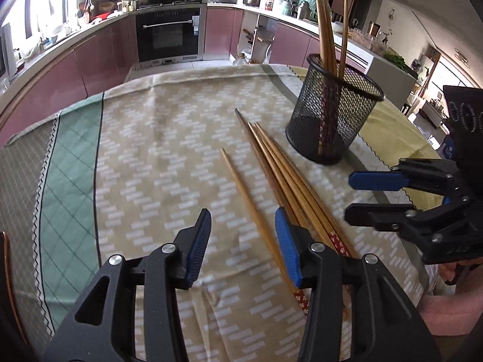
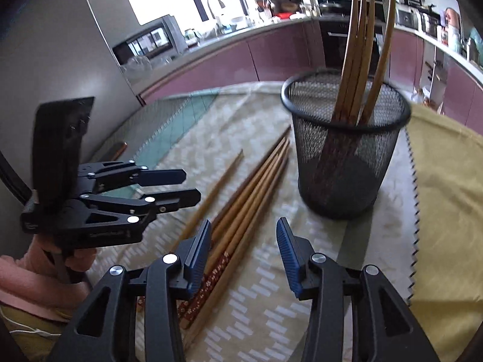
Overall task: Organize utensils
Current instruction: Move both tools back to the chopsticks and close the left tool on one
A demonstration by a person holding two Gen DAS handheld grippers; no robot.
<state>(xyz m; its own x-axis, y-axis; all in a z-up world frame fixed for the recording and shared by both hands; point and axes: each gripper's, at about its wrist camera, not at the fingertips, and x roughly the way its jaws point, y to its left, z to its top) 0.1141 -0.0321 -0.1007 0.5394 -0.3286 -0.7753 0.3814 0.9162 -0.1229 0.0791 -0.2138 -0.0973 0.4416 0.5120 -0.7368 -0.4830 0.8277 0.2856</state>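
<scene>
My left gripper (image 1: 243, 232) has its blue pads apart with nothing clamped, hanging over the lone wooden chopstick (image 1: 241, 190) lying on the beige patterned tablecloth (image 1: 157, 138). The right gripper (image 2: 244, 235) is spread too and empty, just right of the loose bunch of wooden chopsticks (image 2: 253, 181). Their near ends, the red flowery ones, run under my fingers, so I can't count them, maybe four or five. The black wire-mesh cup (image 2: 344, 157) stands far right with several chopsticks upright inside, tips cut off by the frame. A pink sleeve (image 2: 27, 283) shows near left.
</scene>
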